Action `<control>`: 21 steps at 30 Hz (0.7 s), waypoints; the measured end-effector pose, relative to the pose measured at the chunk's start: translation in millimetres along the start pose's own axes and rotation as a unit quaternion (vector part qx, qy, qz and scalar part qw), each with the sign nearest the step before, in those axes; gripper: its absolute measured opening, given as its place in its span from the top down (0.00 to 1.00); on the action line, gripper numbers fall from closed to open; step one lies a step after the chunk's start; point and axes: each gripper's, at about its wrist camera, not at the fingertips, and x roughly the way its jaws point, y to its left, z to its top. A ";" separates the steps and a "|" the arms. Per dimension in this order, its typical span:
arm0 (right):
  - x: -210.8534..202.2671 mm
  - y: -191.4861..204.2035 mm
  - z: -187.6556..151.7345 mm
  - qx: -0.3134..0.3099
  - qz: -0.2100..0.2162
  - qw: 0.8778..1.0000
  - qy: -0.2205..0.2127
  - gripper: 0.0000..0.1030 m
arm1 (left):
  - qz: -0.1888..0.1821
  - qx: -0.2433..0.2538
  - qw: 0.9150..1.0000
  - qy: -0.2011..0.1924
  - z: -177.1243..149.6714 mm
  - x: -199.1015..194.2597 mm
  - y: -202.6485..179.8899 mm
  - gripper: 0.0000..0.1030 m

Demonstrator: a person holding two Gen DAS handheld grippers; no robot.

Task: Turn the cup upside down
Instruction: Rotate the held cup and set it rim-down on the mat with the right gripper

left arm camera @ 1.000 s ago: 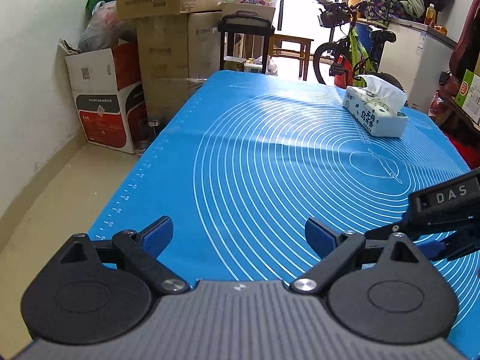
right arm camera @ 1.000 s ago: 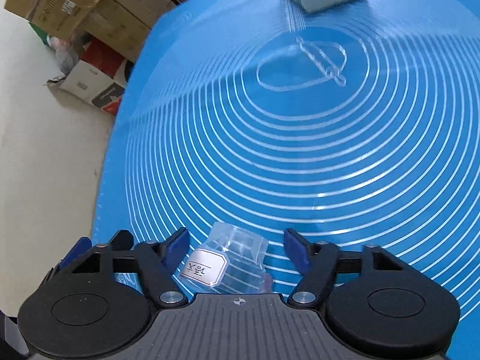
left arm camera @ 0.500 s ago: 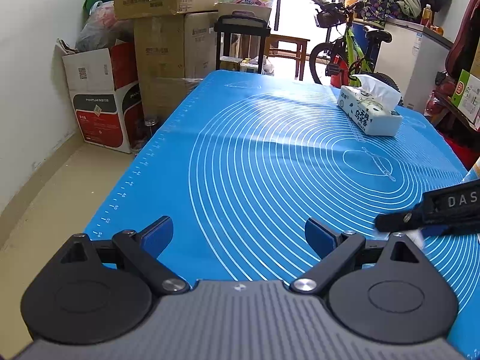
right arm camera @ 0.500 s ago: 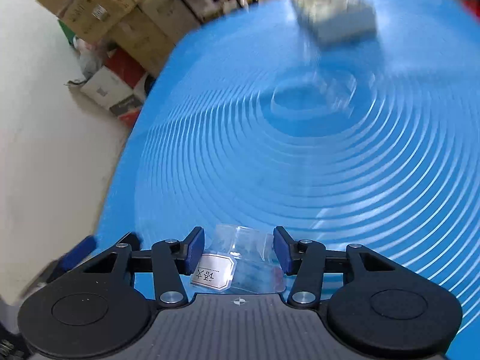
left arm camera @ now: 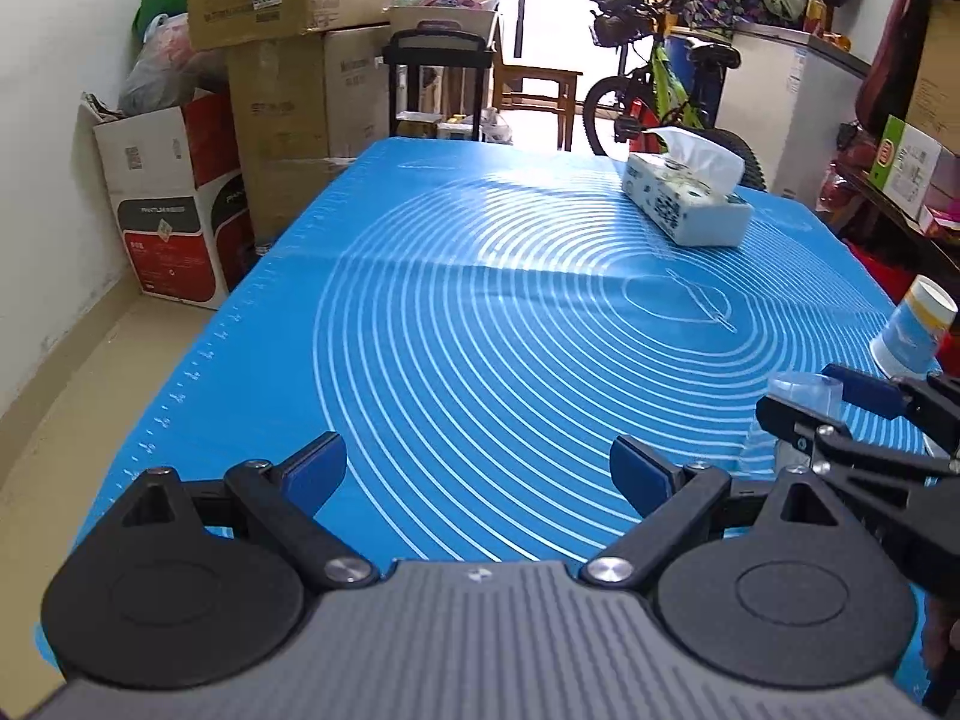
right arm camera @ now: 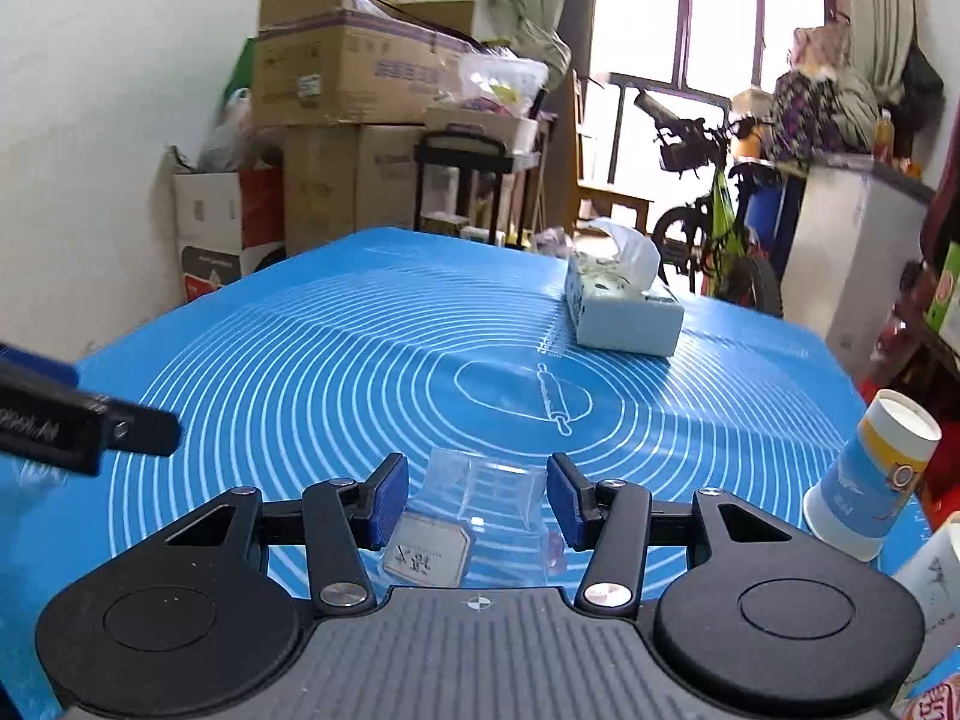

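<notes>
A clear plastic cup [right arm camera: 480,504] with a white label sits between the blue pads of my right gripper [right arm camera: 477,498], which is shut on it and holds it over the blue mat [right arm camera: 360,372]. The cup lies along the fingers with its labelled end toward the camera. In the left wrist view the cup [left arm camera: 801,396] and right gripper [left arm camera: 840,405] show at the right edge. My left gripper [left arm camera: 480,468] is open and empty, low over the mat's near left part.
A tissue box [right arm camera: 621,312] stands at the mat's far right. A blue and yellow paper cup [right arm camera: 870,480] stands upside down at the right edge, with another white cup [right arm camera: 933,582] beside it. Cardboard boxes [left arm camera: 288,60] and a bicycle [left arm camera: 654,90] stand beyond the table.
My right gripper closed on the clear cup, lifted it and tilted from looking down at the mat to looking level across the table. The left gripper stayed open and hardly moved.
</notes>
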 end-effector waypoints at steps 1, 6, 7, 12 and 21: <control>-1.1 0.3 -2.8 -0.002 0.006 1.000 0.003 0.51 | -0.002 0.000 1.000 0.001 -1.1 -1.0 -1.6 0.09; -1.1 1.5 -12.3 0.002 0.006 1.000 0.020 0.42 | -0.008 0.003 1.000 -0.001 -8.2 -8.6 -10.1 0.09; -2.0 0.0 -12.4 0.007 0.007 1.000 0.020 0.41 | -0.008 0.004 1.000 -0.001 -9.8 -10.3 -11.8 0.09; -22.2 -7.3 -9.5 0.021 0.002 1.000 0.001 0.20 | -0.015 0.003 1.000 -0.008 -15.8 -23.7 -19.5 0.09; -78.9 -19.3 -25.5 0.059 0.001 0.997 0.044 0.17 | -0.023 0.020 0.999 -0.020 -36.4 -53.8 -43.0 0.09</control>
